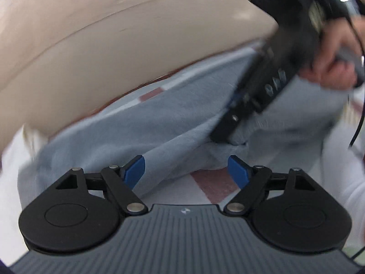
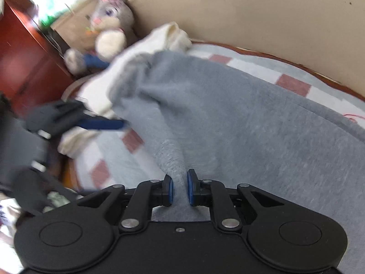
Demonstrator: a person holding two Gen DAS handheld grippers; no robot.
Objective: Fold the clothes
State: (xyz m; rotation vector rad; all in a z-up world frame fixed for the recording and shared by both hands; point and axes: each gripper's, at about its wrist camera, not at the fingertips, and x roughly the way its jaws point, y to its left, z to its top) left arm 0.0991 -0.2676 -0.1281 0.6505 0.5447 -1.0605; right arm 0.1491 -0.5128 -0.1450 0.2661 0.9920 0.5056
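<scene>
The right gripper (image 2: 180,188) has its jaws clenched on a grey garment (image 2: 228,118); the left gripper (image 1: 186,171) hangs released just before its hem.

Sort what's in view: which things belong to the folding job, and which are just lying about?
Job:
grey garment
right gripper, jaws shut on a bunched fold
left gripper, jaws open
checked bedcover

Lying about:
plush rabbit
cream cloth
red wooden cabinet
</scene>
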